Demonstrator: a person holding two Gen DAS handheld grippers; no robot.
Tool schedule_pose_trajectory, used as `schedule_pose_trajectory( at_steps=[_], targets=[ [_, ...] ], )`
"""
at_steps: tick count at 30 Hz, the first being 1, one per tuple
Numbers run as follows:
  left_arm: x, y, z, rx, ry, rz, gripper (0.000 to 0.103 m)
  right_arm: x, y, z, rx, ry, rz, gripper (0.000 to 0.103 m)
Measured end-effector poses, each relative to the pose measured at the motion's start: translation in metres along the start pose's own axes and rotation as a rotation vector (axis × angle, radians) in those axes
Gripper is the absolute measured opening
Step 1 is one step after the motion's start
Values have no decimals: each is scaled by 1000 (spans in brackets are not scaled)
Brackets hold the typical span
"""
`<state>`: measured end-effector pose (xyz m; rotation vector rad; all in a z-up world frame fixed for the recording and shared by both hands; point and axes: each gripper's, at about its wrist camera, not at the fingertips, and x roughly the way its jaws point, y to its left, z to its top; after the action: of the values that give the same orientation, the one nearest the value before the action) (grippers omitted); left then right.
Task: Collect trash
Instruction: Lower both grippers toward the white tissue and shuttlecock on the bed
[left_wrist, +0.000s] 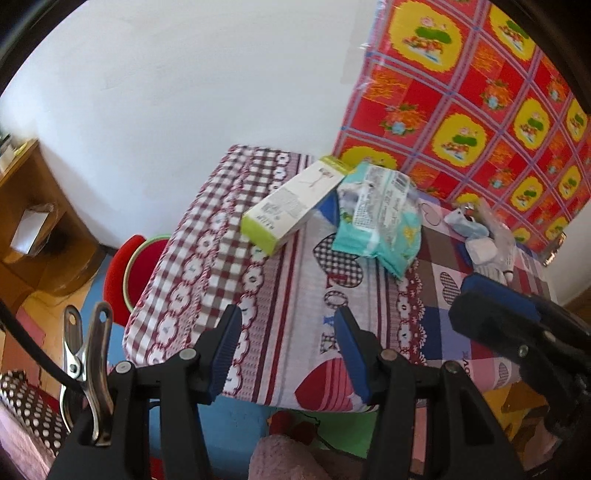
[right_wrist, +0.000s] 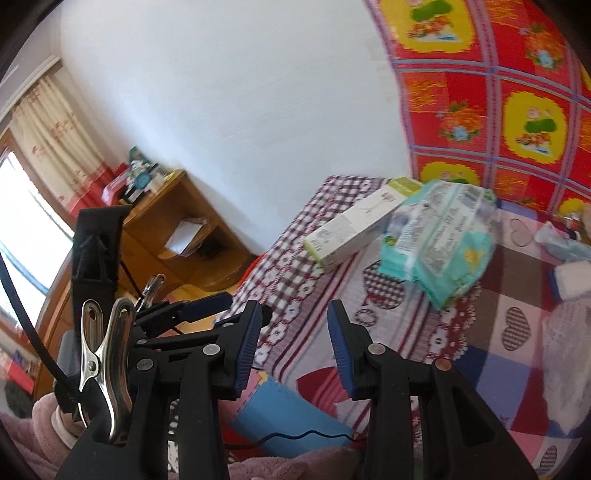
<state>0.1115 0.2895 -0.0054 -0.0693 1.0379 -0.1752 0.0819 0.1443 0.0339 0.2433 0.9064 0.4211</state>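
Trash: green-ended carton (left_wrist: 293, 206) and teal packet (left_wrist: 380, 218) atop patchwork table (left_wrist: 280, 295); left gripper (left_wrist: 288, 349), right gripper (right_wrist: 293, 347) part-open, empty.

Clothed table (left_wrist: 280, 295), carton (left_wrist: 291, 206), packet (left_wrist: 380, 214) (crumpled)

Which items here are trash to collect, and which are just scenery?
Likely trash:
- white and green box
- teal wrapper
- small crumpled bits at the table's far right

Just lying about:
- patterned tablecloth
- red stool
- wooden shelf
- red and yellow wall cloth

Both grippers hold nothing.
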Motion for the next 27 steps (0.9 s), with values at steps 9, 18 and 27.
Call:
schedule_pose_trajectory(
  at_steps=[9,18,27],
  targets=[
    [10,-10,15,84,3,-69,55,-8,-10,-1,50,-47,-92,38],
    [20,-24,20,143,27,-118,55,-15,-19,-8,90,-75,-127,38],
    [27,-42,24,162,40,-135,55,-27,-38,-12,130,-82,-144,38]
  ],
)
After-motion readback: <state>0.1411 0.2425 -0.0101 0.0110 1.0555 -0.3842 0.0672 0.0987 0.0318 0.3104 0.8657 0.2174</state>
